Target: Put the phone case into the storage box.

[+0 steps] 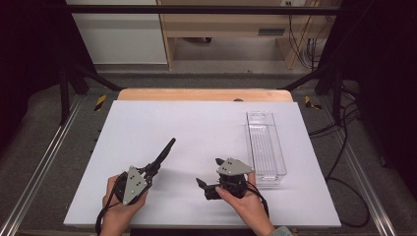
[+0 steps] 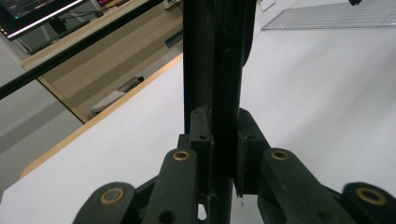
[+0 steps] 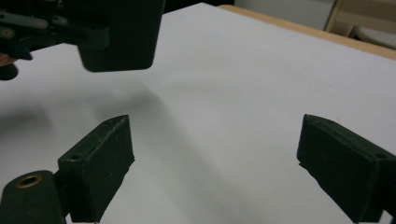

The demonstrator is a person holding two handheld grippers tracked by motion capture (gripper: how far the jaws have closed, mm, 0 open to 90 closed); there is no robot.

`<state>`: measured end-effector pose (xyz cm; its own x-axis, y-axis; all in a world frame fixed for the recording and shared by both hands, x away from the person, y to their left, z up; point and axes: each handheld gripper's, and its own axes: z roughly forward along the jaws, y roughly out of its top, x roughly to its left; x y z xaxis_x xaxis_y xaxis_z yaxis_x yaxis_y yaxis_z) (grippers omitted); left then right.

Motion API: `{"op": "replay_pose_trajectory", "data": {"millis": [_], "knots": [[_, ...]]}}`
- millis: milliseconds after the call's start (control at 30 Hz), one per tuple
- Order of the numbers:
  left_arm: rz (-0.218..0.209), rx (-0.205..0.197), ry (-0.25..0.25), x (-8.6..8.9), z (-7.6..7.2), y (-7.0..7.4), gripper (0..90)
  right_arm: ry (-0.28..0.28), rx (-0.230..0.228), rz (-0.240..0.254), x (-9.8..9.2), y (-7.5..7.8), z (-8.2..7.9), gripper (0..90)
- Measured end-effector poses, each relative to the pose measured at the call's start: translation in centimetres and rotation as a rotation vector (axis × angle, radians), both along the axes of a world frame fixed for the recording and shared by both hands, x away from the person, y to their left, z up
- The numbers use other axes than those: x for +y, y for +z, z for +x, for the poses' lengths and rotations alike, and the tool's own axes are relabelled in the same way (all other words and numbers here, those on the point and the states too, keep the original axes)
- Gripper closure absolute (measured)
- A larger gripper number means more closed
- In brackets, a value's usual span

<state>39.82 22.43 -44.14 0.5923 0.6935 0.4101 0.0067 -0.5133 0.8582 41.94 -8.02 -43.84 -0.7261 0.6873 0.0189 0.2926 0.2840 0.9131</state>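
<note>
My left gripper (image 1: 170,142) lies low over the white tabletop (image 1: 196,123) at front left, held in a hand, its long black jaws pointing up and to the right. In the left gripper view these jaws (image 2: 215,56) press flat together with nothing between them. My right gripper (image 1: 208,171) is held at front centre and points left, its two short jaws standing wide apart. The right gripper view has bare white table in the gap of the right gripper (image 3: 219,140), and part of the left gripper (image 3: 119,32) hangs at the upper left.
A clear plastic tray (image 1: 265,142) lies lengthwise at the right of the table, just beyond the right hand; its ribbed floor (image 2: 327,16) is seen far off. A wooden edge (image 1: 204,94) borders the table's far side. Black frame bars (image 1: 64,88) stand at both sides.
</note>
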Motion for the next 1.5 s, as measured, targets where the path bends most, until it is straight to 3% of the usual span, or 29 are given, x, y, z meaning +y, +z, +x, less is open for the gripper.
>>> {"op": "replay_pose_trajectory", "data": {"millis": [200,367,633,833,967,1233,1500], "knots": [[-0.028,0.012,-0.001,0.3,0.0,-0.1,80.7,-0.022,-0.043,0.017,0.2,-0.3,0.1,11.9],[-0.036,0.010,-0.016,0.2,-0.2,0.2,80.7,-0.013,-0.061,0.085,0.4,-0.1,0.2,13.7],[-0.072,0.019,-0.013,0.1,-0.1,0.4,80.7,-0.056,-0.094,0.132,-0.3,-0.1,0.1,14.6],[-0.097,0.029,-0.012,0.3,0.0,0.4,80.6,-0.078,-0.110,0.128,-0.5,-0.3,0.3,14.8],[-0.127,0.017,-0.011,0.6,-0.1,0.6,80.7,-0.056,-0.135,0.142,-0.6,-0.1,0.3,11.5],[-0.153,0.015,-0.022,0.3,-0.4,0.8,80.7,-0.043,-0.093,0.182,-0.6,0.2,0.3,6.5],[-0.165,0.033,-0.038,-0.4,-0.4,0.8,80.7,0.016,-0.069,0.218,-0.8,0.3,0.2,3.5]]}}
